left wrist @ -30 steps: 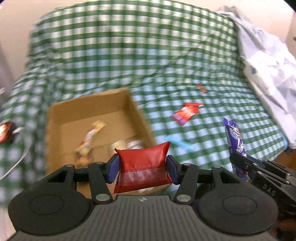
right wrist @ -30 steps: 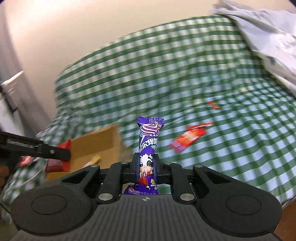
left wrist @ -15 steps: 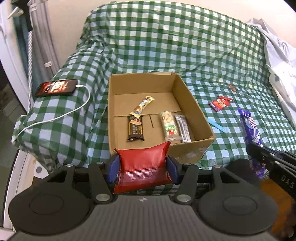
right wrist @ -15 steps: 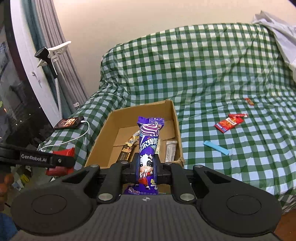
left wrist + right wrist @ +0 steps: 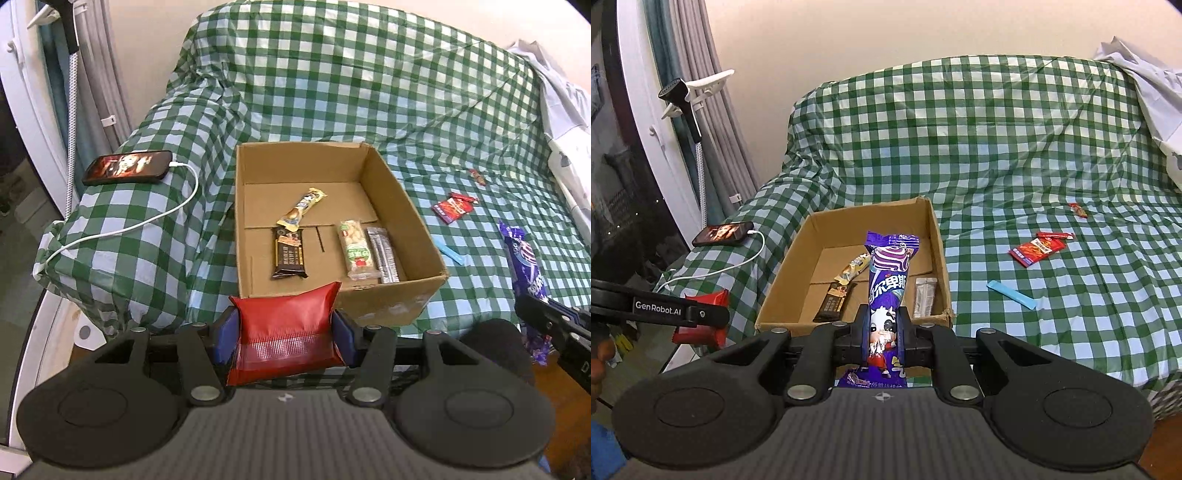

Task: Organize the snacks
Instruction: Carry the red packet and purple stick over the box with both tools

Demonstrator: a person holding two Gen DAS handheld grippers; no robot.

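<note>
My left gripper [image 5: 284, 334] is shut on a red snack packet [image 5: 284, 328], held just short of the near wall of an open cardboard box [image 5: 391, 192]. The box holds several snack bars [image 5: 289, 252]. My right gripper [image 5: 882, 328] is shut on a purple snack bag [image 5: 888, 280], upright, in front of the same box [image 5: 934, 229]. The purple bag [image 5: 526, 266] also shows at the right of the left wrist view. The red packet [image 5: 701, 321] shows at the left of the right wrist view.
The box sits on a green checked cloth [image 5: 369, 92] over a bed. Loose on the cloth right of the box: a red packet [image 5: 1036, 249], a blue strip [image 5: 1010, 293], a small red sweet [image 5: 1078, 210]. A phone [image 5: 127, 168] on a white cable lies left. Curtains [image 5: 713, 122] stand at far left.
Both grippers swung left, bringing the box, phone and curtains into view, then eased nearer the box. Each keeps its snack.
</note>
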